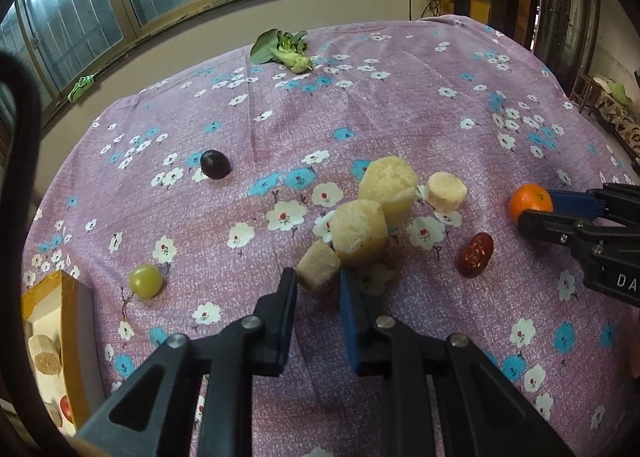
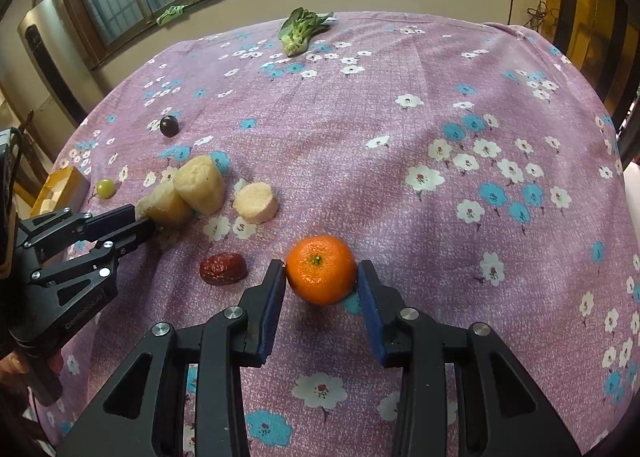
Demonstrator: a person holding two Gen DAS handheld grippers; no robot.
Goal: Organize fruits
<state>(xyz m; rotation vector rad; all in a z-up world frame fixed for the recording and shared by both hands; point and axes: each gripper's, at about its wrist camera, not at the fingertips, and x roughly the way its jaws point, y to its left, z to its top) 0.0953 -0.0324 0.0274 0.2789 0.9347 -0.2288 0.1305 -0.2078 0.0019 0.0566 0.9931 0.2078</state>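
Observation:
An orange mandarin (image 2: 321, 269) sits between the fingers of my right gripper (image 2: 322, 277), which touch both its sides; it also shows in the left wrist view (image 1: 530, 203). My left gripper (image 1: 318, 281) has its fingers around a small pale corn-cob chunk (image 1: 319, 271), close on both sides; whether it grips is unclear. Two larger cob chunks (image 1: 360, 231) (image 1: 388, 183) and a short one (image 1: 446, 191) lie just beyond. A red date (image 1: 476, 255), a green grape (image 1: 146, 281) and a dark grape (image 1: 215, 164) lie on the cloth.
A yellow box (image 1: 74, 321) holding food pieces stands at the table's left edge. A leafy green vegetable (image 1: 284, 51) lies at the far edge. The purple flowered cloth (image 2: 440, 117) covers the table. Windows and a wall stand behind.

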